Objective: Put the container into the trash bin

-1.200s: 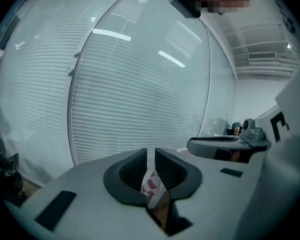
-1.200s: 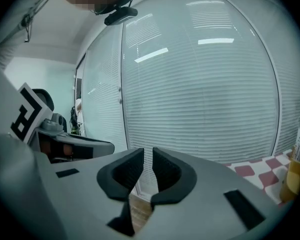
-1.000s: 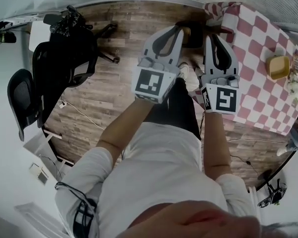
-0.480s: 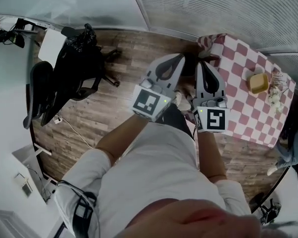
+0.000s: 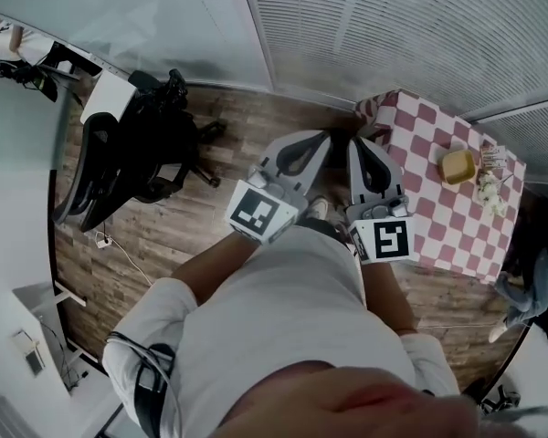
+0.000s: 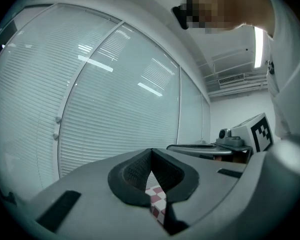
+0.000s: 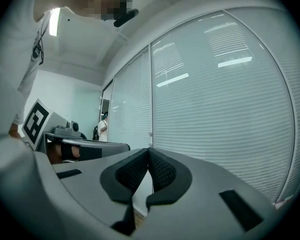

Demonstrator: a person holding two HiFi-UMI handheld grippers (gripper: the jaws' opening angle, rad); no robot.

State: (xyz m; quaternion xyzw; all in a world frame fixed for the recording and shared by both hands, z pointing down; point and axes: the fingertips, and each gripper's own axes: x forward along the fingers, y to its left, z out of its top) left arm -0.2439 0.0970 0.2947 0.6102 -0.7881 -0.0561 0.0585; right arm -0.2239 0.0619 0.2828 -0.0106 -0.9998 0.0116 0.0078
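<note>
A small yellow container (image 5: 458,166) sits on the red-and-white checked table (image 5: 438,222) at the right of the head view, apart from both grippers. My left gripper (image 5: 331,138) and right gripper (image 5: 356,141) are held side by side in front of my chest, pointing level toward the window blinds. Both are shut with nothing between the pads. In the left gripper view the jaws (image 6: 151,152) meet, and a bit of checked cloth (image 6: 156,198) shows below them. The right gripper view shows its jaws (image 7: 149,150) closed against the blinds. No trash bin is clearly visible.
A black office chair (image 5: 132,167) loaded with dark gear stands on the wood floor at the left. White clutter (image 5: 490,188) lies beside the container. Glass walls with blinds (image 5: 374,35) run across the far side. A person (image 7: 104,126) stands in the distance.
Both grippers have risen together and their jaws have closed from slightly apart. The head view has tilted up, showing more of the blinds; the table and container sit lower and smaller.
</note>
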